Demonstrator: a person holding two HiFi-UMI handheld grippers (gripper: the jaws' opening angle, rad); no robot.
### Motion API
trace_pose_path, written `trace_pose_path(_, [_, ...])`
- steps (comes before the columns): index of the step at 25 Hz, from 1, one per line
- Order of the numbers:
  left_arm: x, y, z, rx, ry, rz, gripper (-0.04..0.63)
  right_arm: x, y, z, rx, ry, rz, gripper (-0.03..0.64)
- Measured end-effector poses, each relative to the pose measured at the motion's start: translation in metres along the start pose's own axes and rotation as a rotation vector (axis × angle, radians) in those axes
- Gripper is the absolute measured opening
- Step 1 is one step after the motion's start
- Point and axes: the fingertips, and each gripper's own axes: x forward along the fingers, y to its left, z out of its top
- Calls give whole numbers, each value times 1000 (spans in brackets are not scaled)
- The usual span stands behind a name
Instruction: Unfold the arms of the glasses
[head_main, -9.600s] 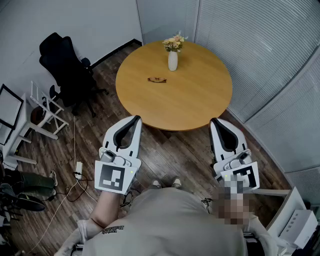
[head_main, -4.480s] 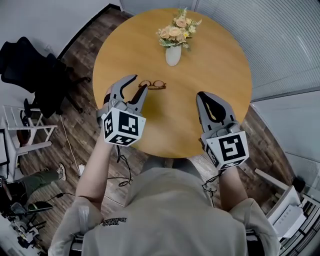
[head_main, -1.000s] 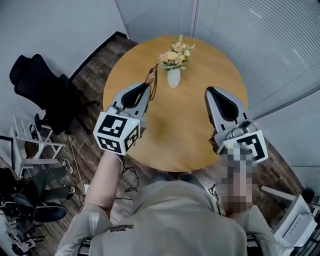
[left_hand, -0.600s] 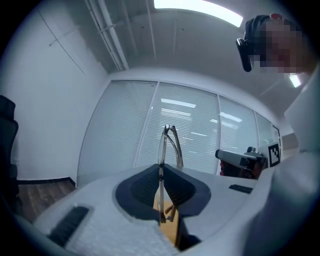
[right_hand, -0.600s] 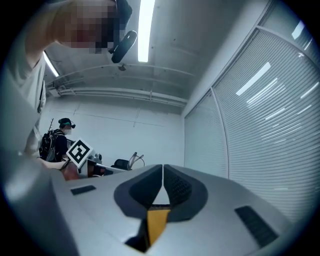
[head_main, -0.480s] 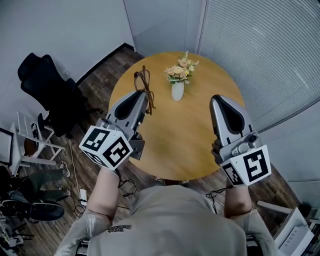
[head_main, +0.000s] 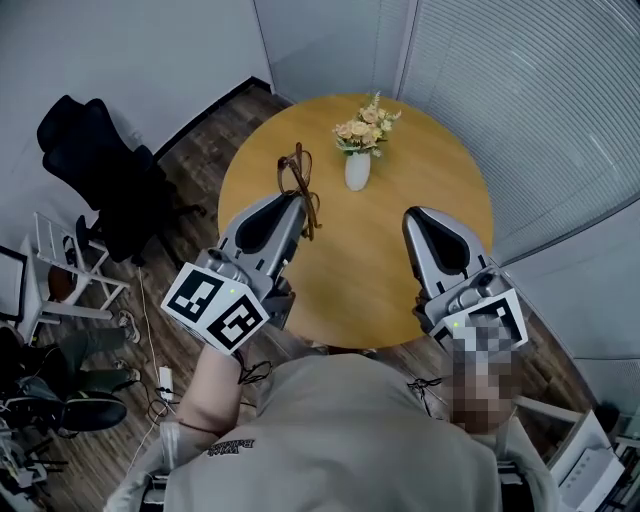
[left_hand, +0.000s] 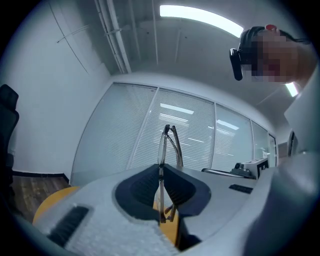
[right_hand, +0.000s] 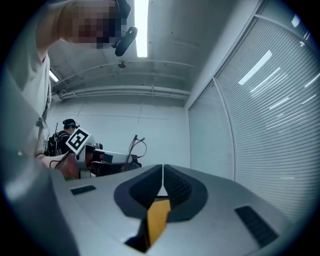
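Observation:
The thin brown-framed glasses (head_main: 300, 185) are folded and stand on edge in the air above the round wooden table (head_main: 380, 270). My left gripper (head_main: 297, 203) is shut on them. In the left gripper view the glasses (left_hand: 168, 145) stick up from between the pressed jaws of that gripper (left_hand: 161, 172), arms still lying against the frame. My right gripper (head_main: 420, 216) hovers to the right over the table, shut with nothing in it. The right gripper view shows its jaws together (right_hand: 162, 172), with the glasses (right_hand: 137, 145) at the left.
A white vase of flowers (head_main: 358, 168) stands on the far part of the table, between and beyond the two grippers. A black office chair (head_main: 95, 165) is on the floor at the left. Blinds cover the glass walls (head_main: 520, 110) behind the table.
My left gripper has risen with the glasses and rolled, so its marker cube now faces differently. The right gripper has shifted a little to the left and nearer.

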Motion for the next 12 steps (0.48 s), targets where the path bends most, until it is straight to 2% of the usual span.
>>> trace_pose_path(12, [0, -7, -19, -6, 41, -30, 41, 1, 13, -34, 31, 94, 54, 31])
